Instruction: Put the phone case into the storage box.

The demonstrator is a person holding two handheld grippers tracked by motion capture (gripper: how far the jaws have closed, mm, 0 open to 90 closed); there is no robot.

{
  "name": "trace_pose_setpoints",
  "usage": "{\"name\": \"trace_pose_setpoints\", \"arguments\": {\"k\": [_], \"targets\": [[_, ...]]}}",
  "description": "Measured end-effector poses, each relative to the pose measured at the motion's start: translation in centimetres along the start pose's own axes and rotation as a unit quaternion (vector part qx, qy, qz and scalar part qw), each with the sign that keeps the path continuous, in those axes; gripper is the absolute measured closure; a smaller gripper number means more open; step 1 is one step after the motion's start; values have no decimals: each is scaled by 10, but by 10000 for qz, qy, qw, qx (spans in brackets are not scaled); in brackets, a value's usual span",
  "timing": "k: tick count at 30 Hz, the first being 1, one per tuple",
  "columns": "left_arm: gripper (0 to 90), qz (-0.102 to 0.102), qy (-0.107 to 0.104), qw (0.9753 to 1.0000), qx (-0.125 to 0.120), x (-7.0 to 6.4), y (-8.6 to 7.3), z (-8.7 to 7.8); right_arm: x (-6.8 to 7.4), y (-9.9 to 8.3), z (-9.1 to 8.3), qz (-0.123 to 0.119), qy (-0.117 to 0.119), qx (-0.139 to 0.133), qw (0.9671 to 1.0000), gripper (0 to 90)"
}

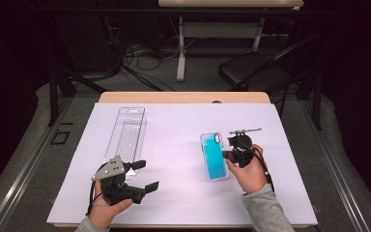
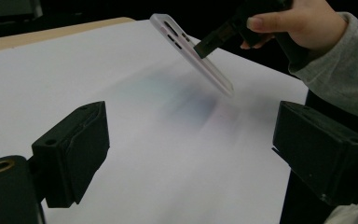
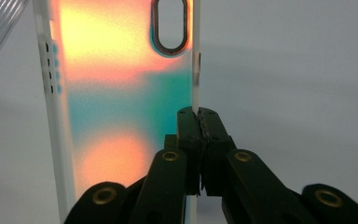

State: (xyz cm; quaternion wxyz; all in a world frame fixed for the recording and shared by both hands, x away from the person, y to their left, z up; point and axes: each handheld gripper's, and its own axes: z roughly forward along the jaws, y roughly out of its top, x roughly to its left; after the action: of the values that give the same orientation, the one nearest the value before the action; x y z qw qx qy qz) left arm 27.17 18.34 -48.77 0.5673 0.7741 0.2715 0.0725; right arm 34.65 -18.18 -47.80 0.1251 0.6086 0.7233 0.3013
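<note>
The right gripper (image 3: 199, 122) pinches the long edge of the phone case (image 3: 121, 93), lifting it tilted off the table (image 1: 174, 140). Only a thin rim is caught, so I'd move slowly and keep it level. The left gripper (image 1: 142, 175) waits wide apart, near the clear plastic package (image 1: 127, 133).

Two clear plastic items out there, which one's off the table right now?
The phone case, tinted blue, pinched by its edge in the right tongs and tilted above the sheet. The clear package lies flat, untouched.
</note>
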Motion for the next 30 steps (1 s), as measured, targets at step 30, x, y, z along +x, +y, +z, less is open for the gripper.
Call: {"name": "trace_pose_setpoints", "arguments": {"k": [30], "targets": [[222, -119, 418, 9989, -193, 5, 29, 43, 36, -15, -9, -698, 72, -1754, 9820, 892]]}}
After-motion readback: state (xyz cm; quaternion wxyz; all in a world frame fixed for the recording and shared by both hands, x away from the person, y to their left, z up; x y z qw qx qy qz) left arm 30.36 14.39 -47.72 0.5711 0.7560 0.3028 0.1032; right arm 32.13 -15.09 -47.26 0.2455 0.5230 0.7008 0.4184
